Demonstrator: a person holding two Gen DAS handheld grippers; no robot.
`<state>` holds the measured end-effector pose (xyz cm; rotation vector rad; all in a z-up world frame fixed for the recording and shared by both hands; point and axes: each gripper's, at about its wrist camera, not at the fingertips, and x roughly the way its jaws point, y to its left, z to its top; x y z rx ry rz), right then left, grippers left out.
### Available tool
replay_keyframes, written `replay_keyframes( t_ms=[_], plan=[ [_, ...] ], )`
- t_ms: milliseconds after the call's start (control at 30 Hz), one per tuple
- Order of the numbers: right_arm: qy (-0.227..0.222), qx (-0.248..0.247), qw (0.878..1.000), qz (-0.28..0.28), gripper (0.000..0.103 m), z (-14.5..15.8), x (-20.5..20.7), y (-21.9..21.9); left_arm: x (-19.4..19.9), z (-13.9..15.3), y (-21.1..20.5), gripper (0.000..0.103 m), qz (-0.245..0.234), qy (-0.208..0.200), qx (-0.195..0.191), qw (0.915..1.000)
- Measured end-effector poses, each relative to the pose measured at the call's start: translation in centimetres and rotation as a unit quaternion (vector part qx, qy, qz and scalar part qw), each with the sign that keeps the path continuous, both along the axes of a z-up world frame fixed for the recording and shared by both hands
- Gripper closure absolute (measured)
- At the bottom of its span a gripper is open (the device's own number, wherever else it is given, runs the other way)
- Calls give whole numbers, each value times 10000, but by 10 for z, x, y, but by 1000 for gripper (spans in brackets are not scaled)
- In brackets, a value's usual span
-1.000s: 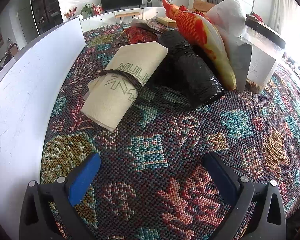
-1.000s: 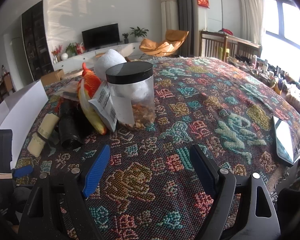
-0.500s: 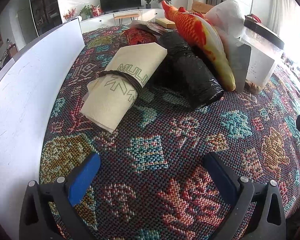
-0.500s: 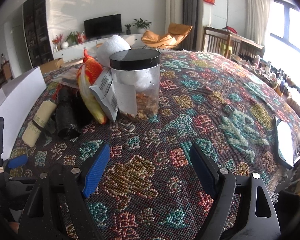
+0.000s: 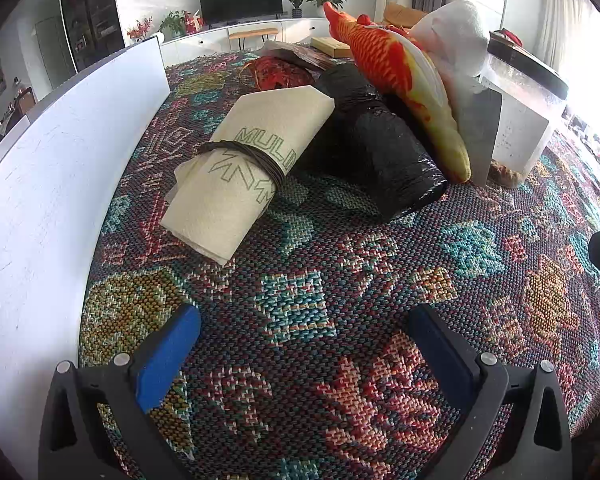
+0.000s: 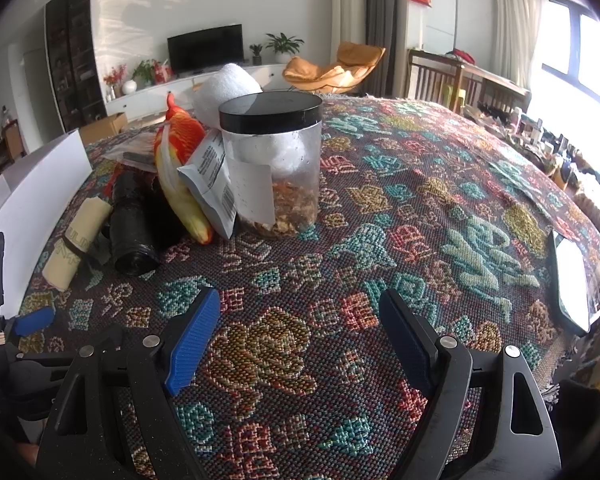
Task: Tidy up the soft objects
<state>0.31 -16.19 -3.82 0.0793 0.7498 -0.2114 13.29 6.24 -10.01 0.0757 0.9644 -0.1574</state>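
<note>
My left tongs (image 5: pixel 300 344) and right tongs (image 6: pixel 300 332) gaping empty over the woven bench (image 5: pixel 300 300), ahead a cream cloth roll (image 5: pixel 248 176) printed "MULIN", black bag roll (image 5: pixel 380 152) touching it, fish plush (image 5: pixel 400 80), lidded jar (image 6: pixel 276 168) beyond.

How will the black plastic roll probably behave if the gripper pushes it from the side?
The black plastic roll lies on its side as a cylinder, so it would likely roll. Its glossy, crinkled film looks slippery and soft. The fish toy leaning on it may slide down.
</note>
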Motion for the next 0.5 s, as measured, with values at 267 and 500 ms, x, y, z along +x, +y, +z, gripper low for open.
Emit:
replay_keyframes(
  t_ms=[267,500],
  plan=[
    [22,19,10000,7,19,-2,1,0,-2,0,0,0,0,-4,-3,10000],
    [30,23,10000,15,19,-4,2,0,-1,0,0,0,0,-7,-5,10000]
  ],
)
